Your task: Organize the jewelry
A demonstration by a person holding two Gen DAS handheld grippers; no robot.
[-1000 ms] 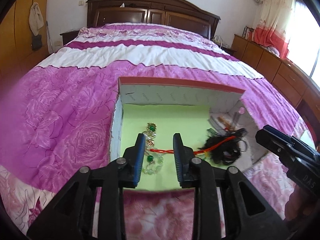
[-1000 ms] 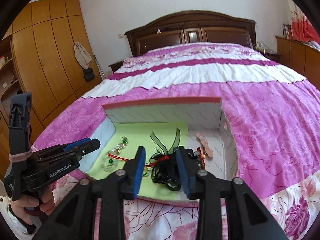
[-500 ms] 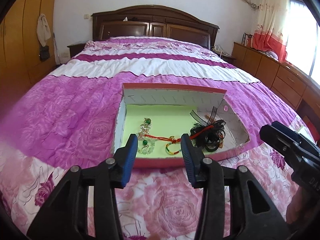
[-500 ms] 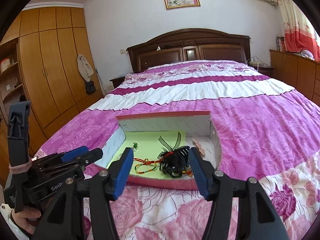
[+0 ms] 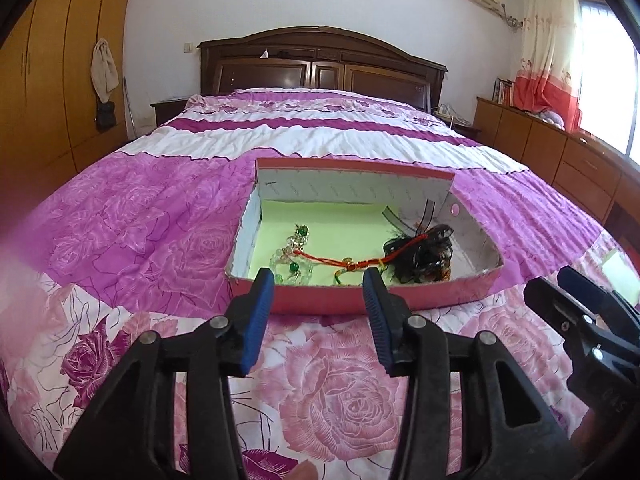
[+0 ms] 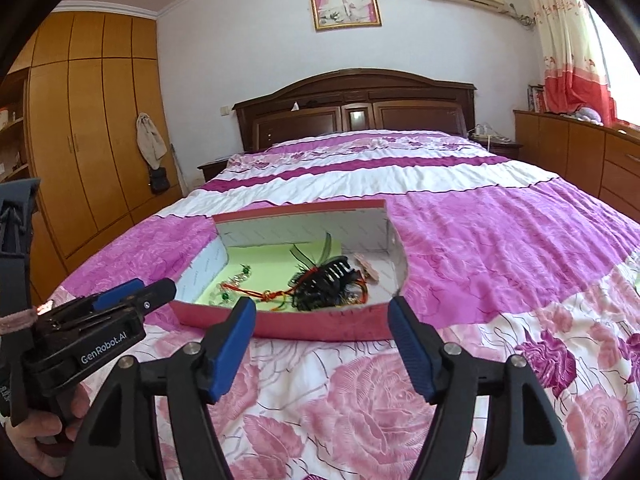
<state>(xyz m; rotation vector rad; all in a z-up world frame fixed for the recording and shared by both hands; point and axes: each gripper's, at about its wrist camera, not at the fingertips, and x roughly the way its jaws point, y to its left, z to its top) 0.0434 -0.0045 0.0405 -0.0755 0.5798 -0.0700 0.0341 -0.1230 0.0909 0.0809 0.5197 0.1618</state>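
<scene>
A shallow red cardboard box (image 5: 360, 304) (image 6: 320, 326) with a pale green floor lies on the bed. Inside are a clear and green bead bracelet (image 5: 294, 254) (image 6: 230, 290), a red cord bracelet (image 5: 340, 262) (image 6: 266, 294), a tangle of black hair accessories (image 5: 420, 254) (image 6: 326, 284) and a pink clip (image 6: 366, 266). My left gripper (image 5: 319, 276) is open and empty, just short of the box's near wall. My right gripper (image 6: 322, 308) is open and empty, also in front of the box. Each gripper shows in the other's view, the right one (image 5: 580, 320) and the left one (image 6: 132, 292).
The box sits on a pink and purple floral bedspread (image 5: 340, 392). A dark wooden headboard (image 5: 320, 64) stands at the far end. Wooden wardrobes (image 6: 88, 140) line the left wall and low wooden cabinets (image 5: 560, 160) the right, under a curtained window.
Both grippers have pulled back out of the box and away from it, and both have opened wider. The jewelry stays in the box.
</scene>
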